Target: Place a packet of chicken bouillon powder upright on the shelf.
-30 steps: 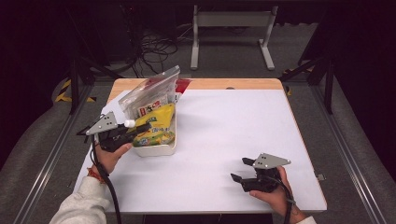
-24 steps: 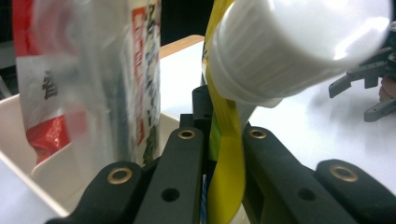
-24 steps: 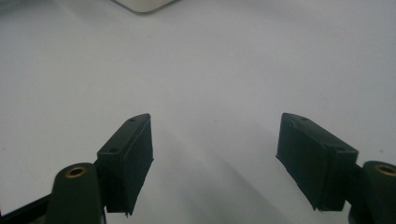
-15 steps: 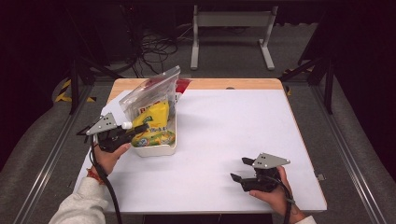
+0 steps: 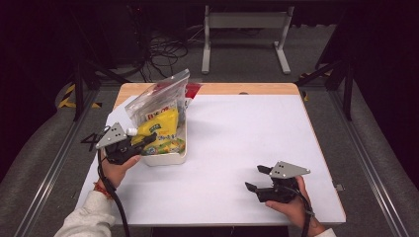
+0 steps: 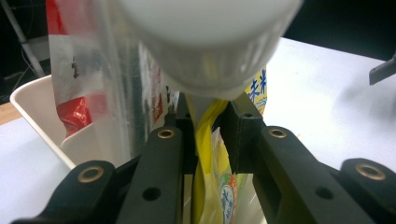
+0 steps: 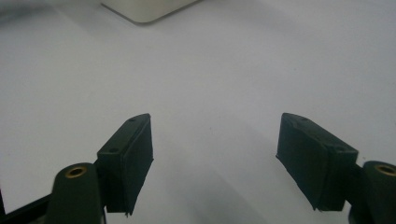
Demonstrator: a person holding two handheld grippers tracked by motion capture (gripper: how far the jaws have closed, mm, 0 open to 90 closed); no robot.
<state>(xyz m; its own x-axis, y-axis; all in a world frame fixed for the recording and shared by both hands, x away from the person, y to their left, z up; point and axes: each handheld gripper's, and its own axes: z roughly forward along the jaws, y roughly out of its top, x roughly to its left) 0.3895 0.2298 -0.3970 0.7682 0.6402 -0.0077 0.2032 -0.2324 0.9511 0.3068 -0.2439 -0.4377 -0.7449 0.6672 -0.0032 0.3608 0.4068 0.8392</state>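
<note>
The left gripper [image 6: 205, 135] has just been opening its fingers, the yellow pouch [image 6: 210, 163] between them, its white cap [image 6: 205, 42] just above. Beyond stands the tub [image 5: 165, 158] holding it. The right gripper [image 7: 215, 163] rests on the table [image 5: 237, 138], fingers wide open, empty

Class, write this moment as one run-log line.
left gripper: jaws just opening, yellow pouch between them, in white tub | right gripper: open, empty, over table
</note>
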